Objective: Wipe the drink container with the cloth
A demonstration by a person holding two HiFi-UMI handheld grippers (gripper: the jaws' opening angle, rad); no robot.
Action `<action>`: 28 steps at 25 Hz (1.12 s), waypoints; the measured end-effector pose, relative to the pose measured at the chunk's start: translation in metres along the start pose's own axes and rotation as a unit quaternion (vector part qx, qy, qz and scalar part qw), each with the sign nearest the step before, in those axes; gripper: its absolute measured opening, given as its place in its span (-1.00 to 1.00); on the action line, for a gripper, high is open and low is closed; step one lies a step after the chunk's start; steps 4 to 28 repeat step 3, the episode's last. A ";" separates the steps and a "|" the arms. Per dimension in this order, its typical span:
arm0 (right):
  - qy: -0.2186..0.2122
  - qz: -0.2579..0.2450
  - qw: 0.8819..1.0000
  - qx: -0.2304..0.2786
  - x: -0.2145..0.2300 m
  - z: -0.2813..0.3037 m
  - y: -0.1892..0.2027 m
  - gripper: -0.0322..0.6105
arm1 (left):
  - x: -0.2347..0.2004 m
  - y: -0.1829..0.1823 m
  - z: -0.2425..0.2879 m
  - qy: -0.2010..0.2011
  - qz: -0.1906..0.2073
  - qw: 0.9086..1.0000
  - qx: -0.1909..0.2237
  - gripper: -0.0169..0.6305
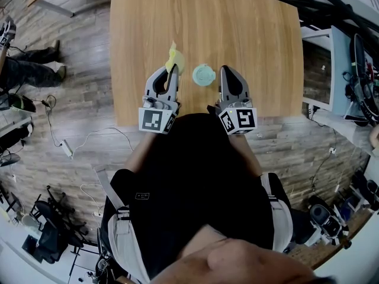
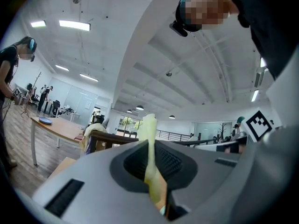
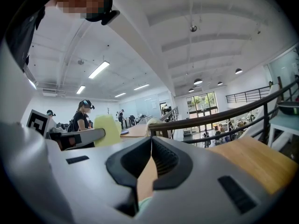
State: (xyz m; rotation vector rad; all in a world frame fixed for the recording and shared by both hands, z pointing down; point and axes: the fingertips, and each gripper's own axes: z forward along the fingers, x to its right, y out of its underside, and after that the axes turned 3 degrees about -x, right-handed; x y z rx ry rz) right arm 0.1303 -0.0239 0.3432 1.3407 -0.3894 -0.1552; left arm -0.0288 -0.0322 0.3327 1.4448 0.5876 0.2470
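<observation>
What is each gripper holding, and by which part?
The left gripper pinches the thin yellow cloth by a folded edge, its end past the tips. The right gripper is shut on nothing.

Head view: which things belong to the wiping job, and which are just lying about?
Job: yellow cloth, clamped in the jaws of the left gripper; mint-green round drink container on the wooden table; right gripper, jaws shut, empty.
Lying about: white power strip on the floor; pale side table.
</observation>
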 end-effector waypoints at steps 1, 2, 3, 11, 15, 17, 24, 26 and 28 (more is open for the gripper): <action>0.000 0.000 1.000 0.000 0.000 0.000 0.000 -0.80 | 0.000 0.000 0.000 0.000 0.000 1.000 0.000 -0.84; 0.000 0.000 1.000 0.000 0.000 0.000 0.000 -0.80 | 0.000 0.000 0.000 0.000 0.001 1.000 0.001 -0.84; 0.000 0.000 1.000 0.001 0.000 0.000 0.000 -0.80 | 0.000 0.000 -0.001 0.000 0.001 1.000 0.001 -0.84; 0.000 0.000 1.000 0.001 0.000 0.000 0.000 -0.80 | 0.000 0.000 -0.001 0.000 0.001 1.000 0.001 -0.84; 0.000 0.000 1.000 0.001 0.000 0.000 0.000 -0.80 | 0.000 0.000 -0.001 0.000 0.001 1.000 0.001 -0.84; 0.000 0.000 1.000 0.001 0.000 0.000 0.000 -0.80 | 0.000 0.000 -0.001 0.000 0.001 1.000 0.001 -0.84; 0.000 0.000 1.000 0.001 0.000 0.000 0.000 -0.80 | 0.000 0.000 -0.001 0.000 0.001 1.000 0.001 -0.84; 0.000 0.000 1.000 0.001 0.000 0.000 0.000 -0.80 | 0.000 0.000 -0.001 0.000 0.001 1.000 0.001 -0.84; 0.000 0.000 1.000 0.001 0.000 0.000 0.000 -0.80 | 0.000 0.000 -0.001 0.000 0.001 1.000 0.001 -0.84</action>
